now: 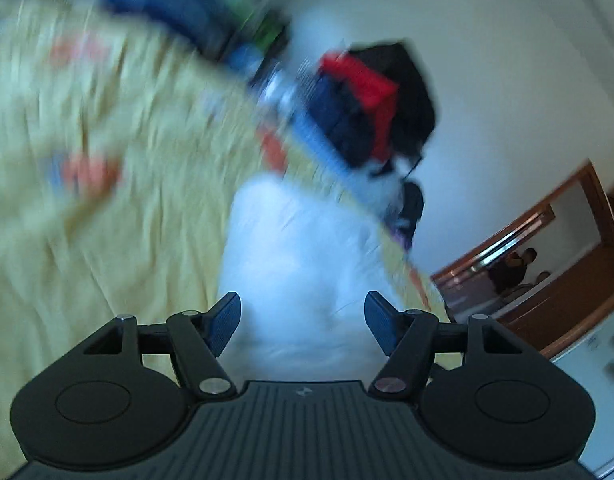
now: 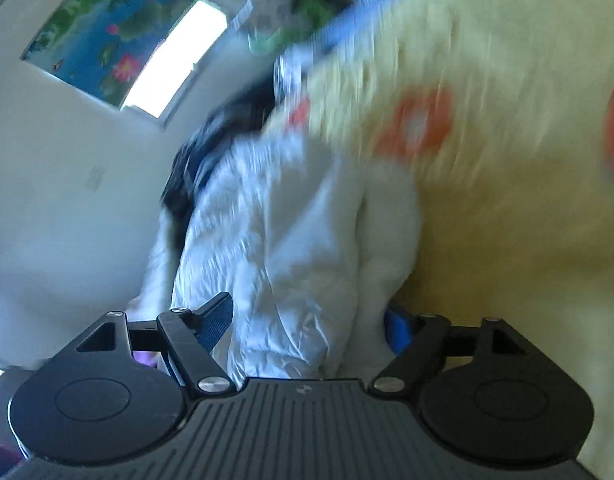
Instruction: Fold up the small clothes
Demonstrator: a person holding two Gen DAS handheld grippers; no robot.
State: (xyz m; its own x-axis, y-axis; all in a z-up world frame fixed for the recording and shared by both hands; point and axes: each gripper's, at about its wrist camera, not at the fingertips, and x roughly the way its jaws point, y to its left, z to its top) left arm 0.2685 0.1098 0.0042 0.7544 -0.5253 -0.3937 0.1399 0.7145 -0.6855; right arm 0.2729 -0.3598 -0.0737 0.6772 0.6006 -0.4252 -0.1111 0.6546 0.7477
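Though blurred, crumpled white garment (image 2: 283,240)

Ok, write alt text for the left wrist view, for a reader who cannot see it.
Blurred fisheye view: the left gripper stands open with nothing between its fingers, above a white garment lying on a yellow bedspread with orange motifs. Behind it is a pile of dark, red and blue clothes against a white wall.

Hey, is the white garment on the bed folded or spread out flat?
Folded, roughly: the white garment lies doubled in creased layers on the yellow bedspread.
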